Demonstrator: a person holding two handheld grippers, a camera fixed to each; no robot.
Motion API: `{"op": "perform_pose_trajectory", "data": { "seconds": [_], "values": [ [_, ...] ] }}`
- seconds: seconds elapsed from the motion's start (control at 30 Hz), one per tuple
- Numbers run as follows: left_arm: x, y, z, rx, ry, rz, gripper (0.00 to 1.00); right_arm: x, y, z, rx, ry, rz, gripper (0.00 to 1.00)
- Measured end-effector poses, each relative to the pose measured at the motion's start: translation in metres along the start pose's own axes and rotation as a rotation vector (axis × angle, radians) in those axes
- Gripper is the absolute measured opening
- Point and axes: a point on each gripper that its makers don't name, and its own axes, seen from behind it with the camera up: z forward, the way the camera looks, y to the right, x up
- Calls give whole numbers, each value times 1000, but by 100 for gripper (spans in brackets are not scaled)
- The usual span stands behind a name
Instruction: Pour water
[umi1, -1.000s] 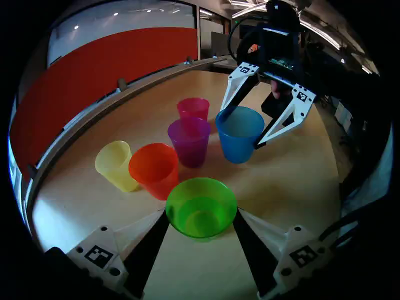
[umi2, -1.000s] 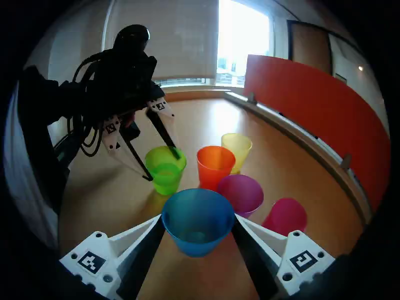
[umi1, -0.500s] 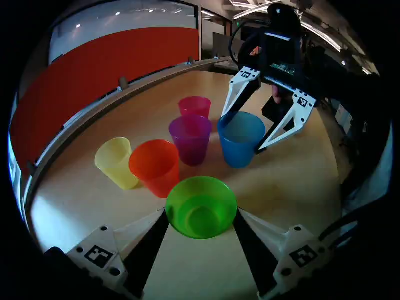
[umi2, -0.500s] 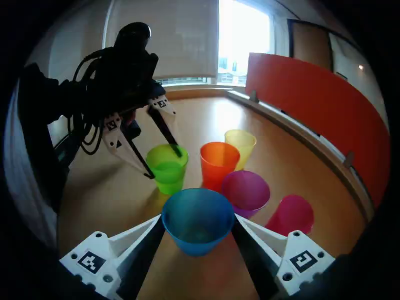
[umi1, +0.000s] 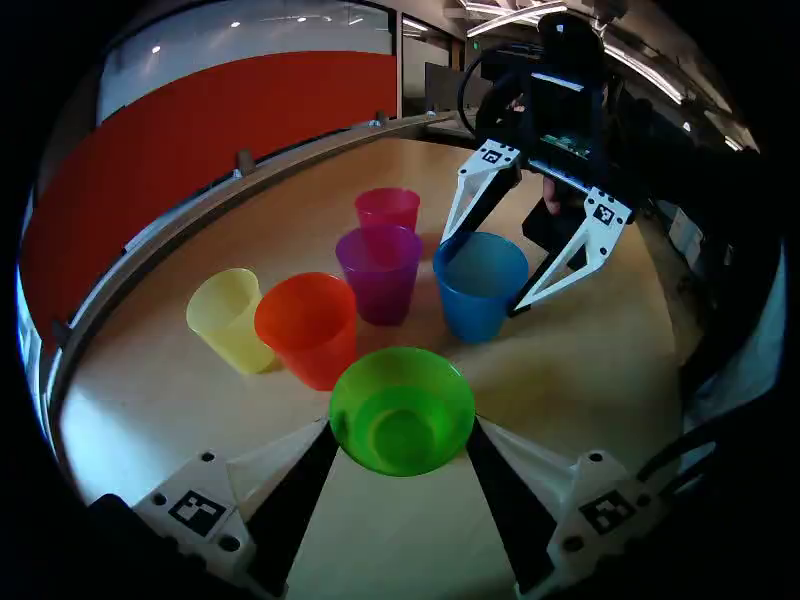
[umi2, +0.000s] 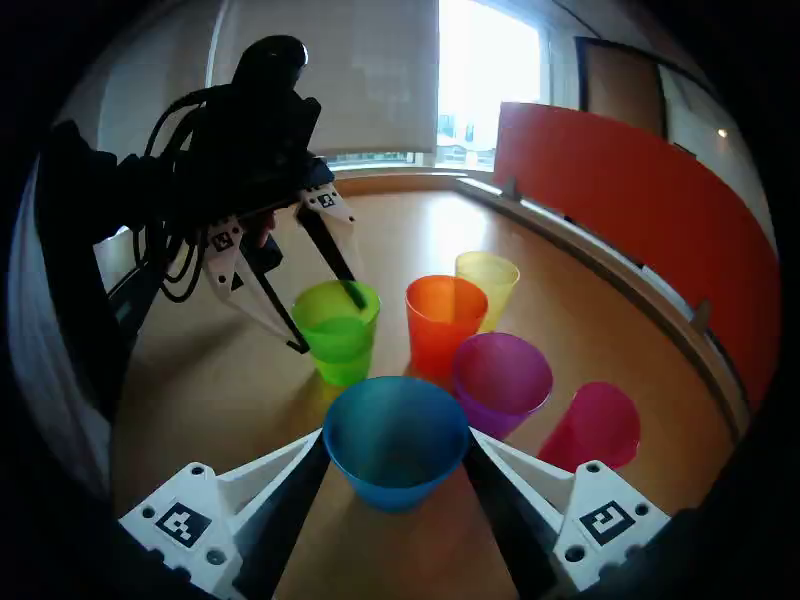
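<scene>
Tools both clamped: L tool on green cup, R tool on blue cup; contents unclear.

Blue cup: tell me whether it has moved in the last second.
Yes. In the left gripper view the blue cup has slid down the picture against the purple cup: its rim sat higher than the purple rim, now lower.

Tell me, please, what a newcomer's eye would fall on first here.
Six bright cups on the wooden table catch the eye first. The left tongs grip the green cup and, facing them, the right tongs grip the blue cup. Beside these stand the yellow cup, orange cup, purple cup and pink cup.
</scene>
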Motion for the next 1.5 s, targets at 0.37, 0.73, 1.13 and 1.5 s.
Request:
{"op": "perform_pose_trajectory", "data": {
  "seconds": [0.37,0.73,1.13,1.5],
  "values": [
    [-13,4,5,-2,-40,16,87,-7,-1,4,1,-2,4,94],
    [-20,0,-2,18,-47,2,87,-18,0,1,-14,-20,14,100],
    [-32,-2,-20,63,-48,-18,87,-31,-1,-18,-57,-27,31,100],
    [-43,-8,-46,141,-21,-53,87,-38,-3,-41,-118,-8,66,100]
  ]
}}
